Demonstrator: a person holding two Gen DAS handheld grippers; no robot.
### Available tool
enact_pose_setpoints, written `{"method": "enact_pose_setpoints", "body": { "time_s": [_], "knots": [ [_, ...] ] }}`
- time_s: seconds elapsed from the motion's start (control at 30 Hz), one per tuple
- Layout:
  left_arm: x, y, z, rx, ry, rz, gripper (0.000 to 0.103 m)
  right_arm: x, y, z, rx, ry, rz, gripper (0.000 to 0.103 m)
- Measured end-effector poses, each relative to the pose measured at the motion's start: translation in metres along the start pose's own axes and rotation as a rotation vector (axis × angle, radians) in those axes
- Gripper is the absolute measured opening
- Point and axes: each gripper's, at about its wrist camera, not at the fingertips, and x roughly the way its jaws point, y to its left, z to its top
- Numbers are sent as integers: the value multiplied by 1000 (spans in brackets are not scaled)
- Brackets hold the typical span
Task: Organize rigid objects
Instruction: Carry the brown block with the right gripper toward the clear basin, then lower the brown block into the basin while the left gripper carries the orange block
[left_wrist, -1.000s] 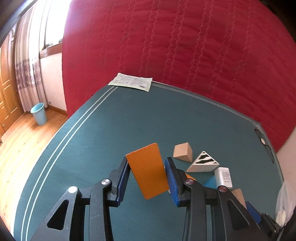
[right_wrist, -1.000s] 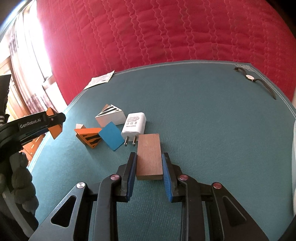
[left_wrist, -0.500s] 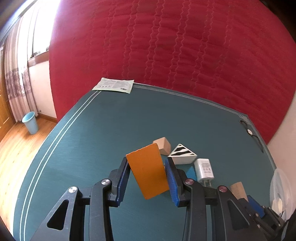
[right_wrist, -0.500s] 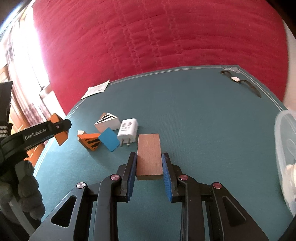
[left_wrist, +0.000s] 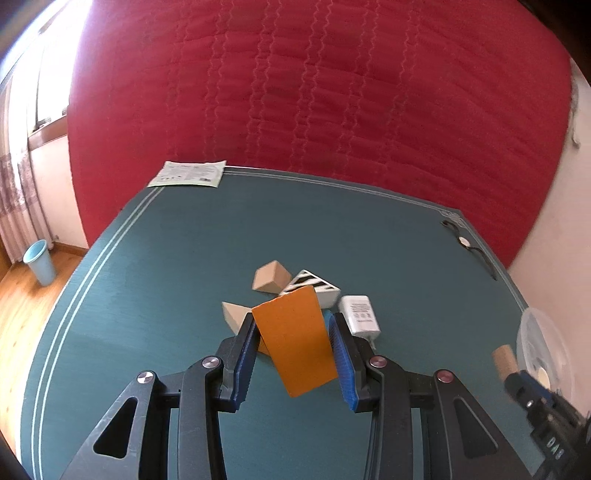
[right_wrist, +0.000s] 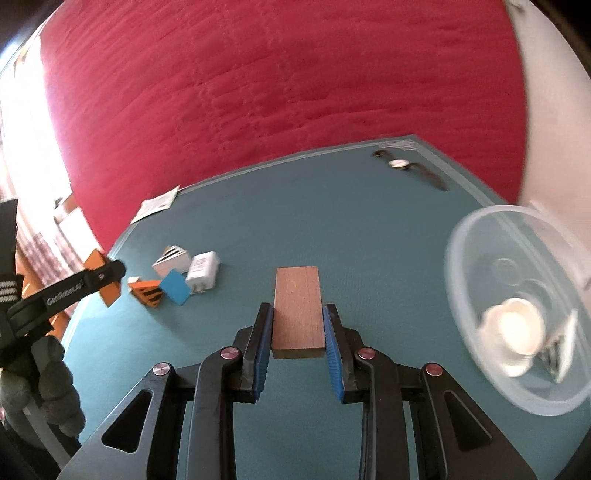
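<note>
The green table (right_wrist: 369, 229) carries a clear bowl (right_wrist: 476, 347) at its right edge and a cluster of loose pieces at far left. Carry each held piece level to the bowl and release low over the rim, one hand at a time. The right gripper (right_wrist: 298, 328) clamps a brown block (right_wrist: 297, 306); the left gripper (left_wrist: 293, 343) clamps an orange block (left_wrist: 295, 343), skewed between its jaws. Both point downward above the table

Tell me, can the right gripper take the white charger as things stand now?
Probably not: the right gripper is shut on the brown wooden block, so its jaws are occupied, although nothing blocks the white charger.
</note>
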Motion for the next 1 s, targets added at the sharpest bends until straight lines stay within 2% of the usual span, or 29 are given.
{"method": "enact_pose_setpoints", "body": {
  "time_s": [0.33, 0.53, 0.77, 1.0],
  "knots": [
    [-3, -18, -7, 44, 14, -67, 41, -34, -66, 6, 107, -66, -156, 28],
    [-6, -28, -13, 76, 12, -82, 41, -49, -95, 6, 133, -93, -234, 28],
    [-7, -37, -18, 100, 16, -88, 41, -60, -113, 4, 159, -107, -257, 28],
    [-6, -43, -23, 113, 28, -80, 41, -62, -135, 4, 173, -114, -316, 28]
  ]
}}
